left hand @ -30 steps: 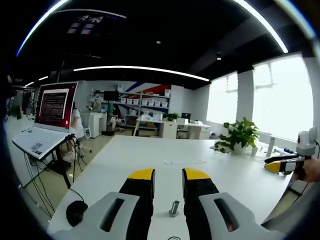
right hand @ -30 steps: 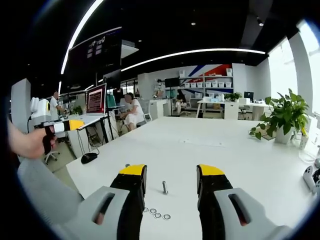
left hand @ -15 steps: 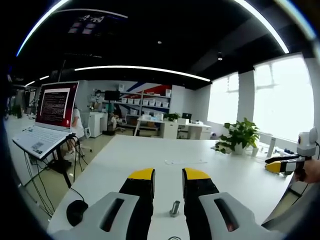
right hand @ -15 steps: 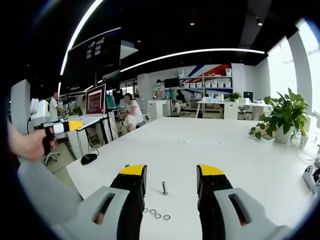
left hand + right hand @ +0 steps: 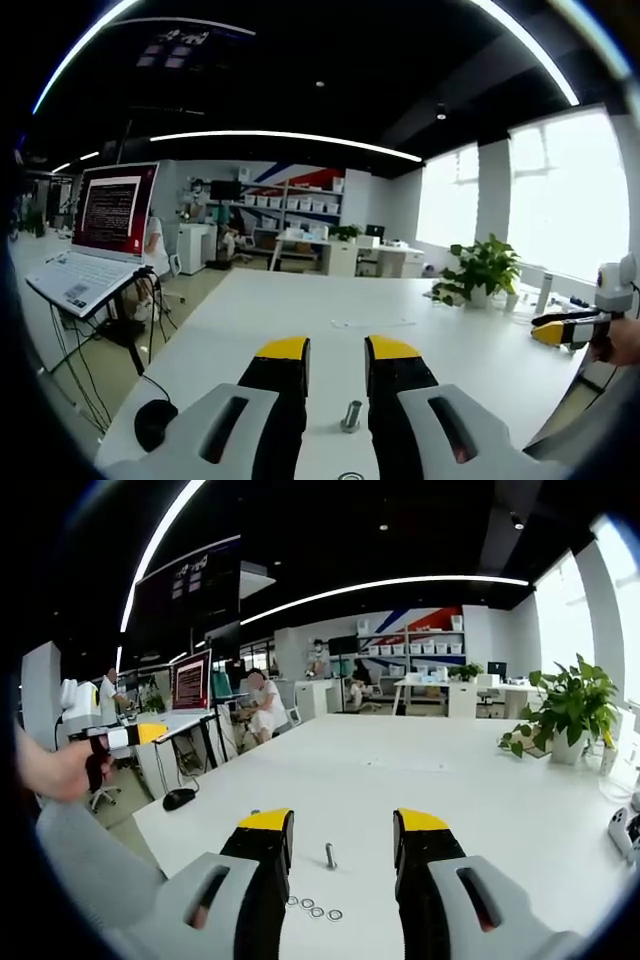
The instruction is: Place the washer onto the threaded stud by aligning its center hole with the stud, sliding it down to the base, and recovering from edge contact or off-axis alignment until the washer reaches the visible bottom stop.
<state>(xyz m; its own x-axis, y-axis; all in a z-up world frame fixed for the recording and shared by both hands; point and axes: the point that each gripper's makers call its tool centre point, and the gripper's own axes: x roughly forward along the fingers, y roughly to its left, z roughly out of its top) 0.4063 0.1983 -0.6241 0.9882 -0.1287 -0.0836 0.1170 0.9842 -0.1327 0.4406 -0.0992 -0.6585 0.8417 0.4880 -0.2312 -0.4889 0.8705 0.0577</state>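
Stud point(image 5: 329, 855) upright on white table point(image 5: 480, 800), dead ahead of right gripper point(image 5: 333, 832), centred between its wide-open, empty jaws. Washers point(image 5: 312, 910) flat in short row, just nearer than stud, slightly left of its axis. Left gripper point(image 5: 336, 358) also faces stud point(image 5: 351, 415); jaws parted narrowly, empty. Judgement: right gripper better placed for washers; stud axis vertical, so washer must go on level.

Open office, white table point(image 5: 300, 310), bright windows point(image 5: 560, 195), shelving point(image 5: 420, 650), ceiling light strips point(image 5: 285, 137)
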